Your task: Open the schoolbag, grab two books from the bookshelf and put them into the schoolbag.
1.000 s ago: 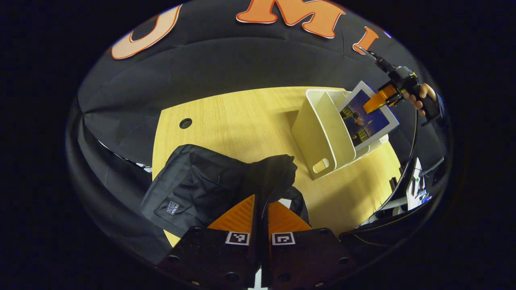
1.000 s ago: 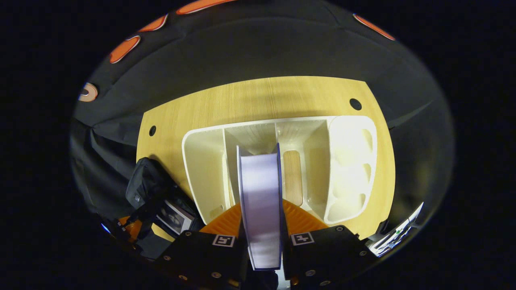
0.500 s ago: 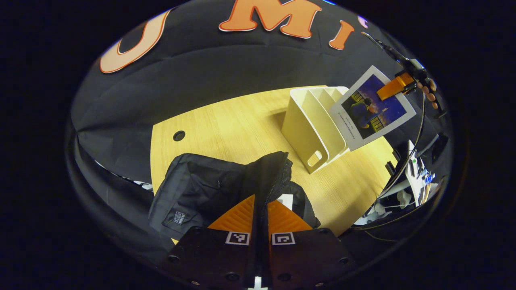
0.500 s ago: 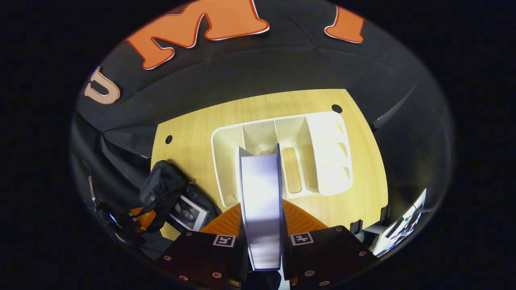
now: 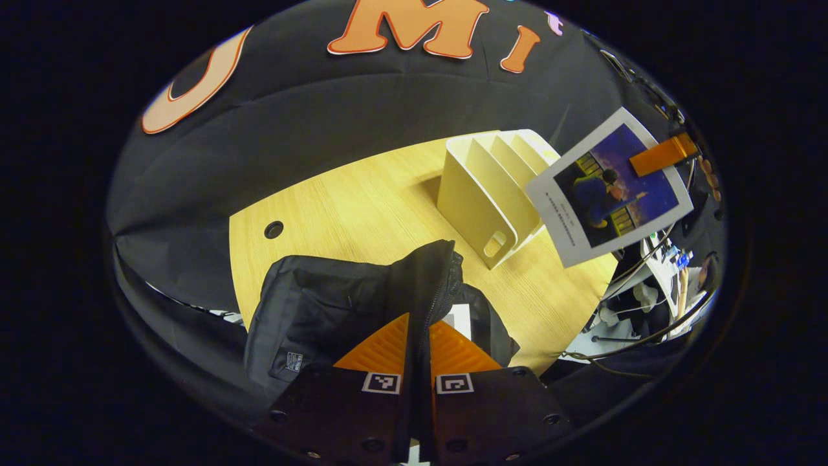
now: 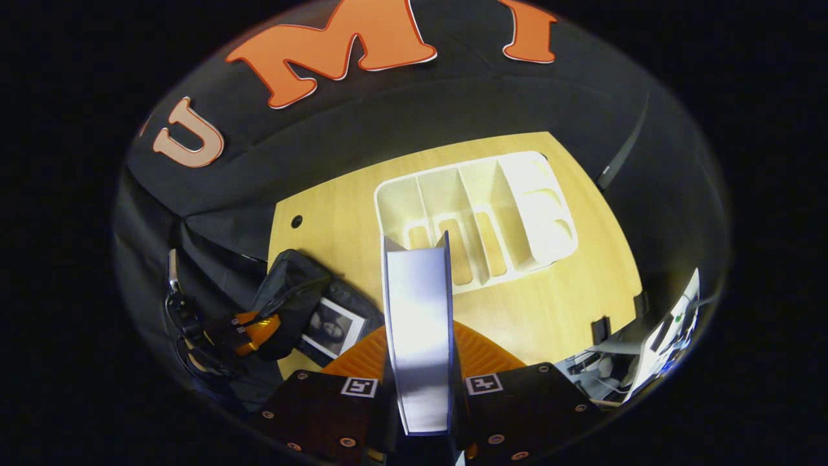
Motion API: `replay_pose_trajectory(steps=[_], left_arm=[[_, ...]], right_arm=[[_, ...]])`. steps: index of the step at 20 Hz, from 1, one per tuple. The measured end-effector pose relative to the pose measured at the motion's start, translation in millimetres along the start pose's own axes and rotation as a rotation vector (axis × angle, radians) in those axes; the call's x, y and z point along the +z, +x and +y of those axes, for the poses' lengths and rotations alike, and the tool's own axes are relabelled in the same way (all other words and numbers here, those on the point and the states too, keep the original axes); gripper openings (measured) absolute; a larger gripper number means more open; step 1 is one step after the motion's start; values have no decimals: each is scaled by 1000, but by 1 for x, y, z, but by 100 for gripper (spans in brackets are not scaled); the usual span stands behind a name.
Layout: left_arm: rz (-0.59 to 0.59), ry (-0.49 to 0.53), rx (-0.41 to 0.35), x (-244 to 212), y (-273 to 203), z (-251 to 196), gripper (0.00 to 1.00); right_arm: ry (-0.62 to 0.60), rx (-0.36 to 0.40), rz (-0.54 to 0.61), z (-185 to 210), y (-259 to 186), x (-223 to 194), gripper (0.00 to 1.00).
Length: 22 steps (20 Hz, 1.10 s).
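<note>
Here the right gripper [image 6: 419,362] clamps a thin book [image 6: 417,323] by its edge, aloft above the table [image 6: 550,304] and clear of the empty bookshelf [image 6: 475,213]. The book appears stiff and light, though a corner hold may let it swing. The left gripper [image 5: 419,349] pinches the soft schoolbag [image 5: 336,304] flap, holding the mouth open; another book [image 6: 331,327] lies inside.
</note>
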<state>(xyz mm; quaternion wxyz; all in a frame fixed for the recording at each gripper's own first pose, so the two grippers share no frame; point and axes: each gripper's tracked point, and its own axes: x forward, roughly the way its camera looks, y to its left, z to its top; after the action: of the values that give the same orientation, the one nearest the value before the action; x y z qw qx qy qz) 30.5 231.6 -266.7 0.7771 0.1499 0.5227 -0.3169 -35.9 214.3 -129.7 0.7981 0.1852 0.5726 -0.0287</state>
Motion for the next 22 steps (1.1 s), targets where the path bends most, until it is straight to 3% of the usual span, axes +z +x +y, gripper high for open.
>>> replay_pose_trajectory(steps=[8,19,22], left_arm=[[-1,121,-10,10,-11,10,6],[-73,184,-23,36,-47,9,6],[-89,204,-31,43,-50,3,6]], right_arm=[[169,219,30,76,48,-73,35],[339,476,48,145,123,-112,34],[394,507,48,164,143,-117,34]])
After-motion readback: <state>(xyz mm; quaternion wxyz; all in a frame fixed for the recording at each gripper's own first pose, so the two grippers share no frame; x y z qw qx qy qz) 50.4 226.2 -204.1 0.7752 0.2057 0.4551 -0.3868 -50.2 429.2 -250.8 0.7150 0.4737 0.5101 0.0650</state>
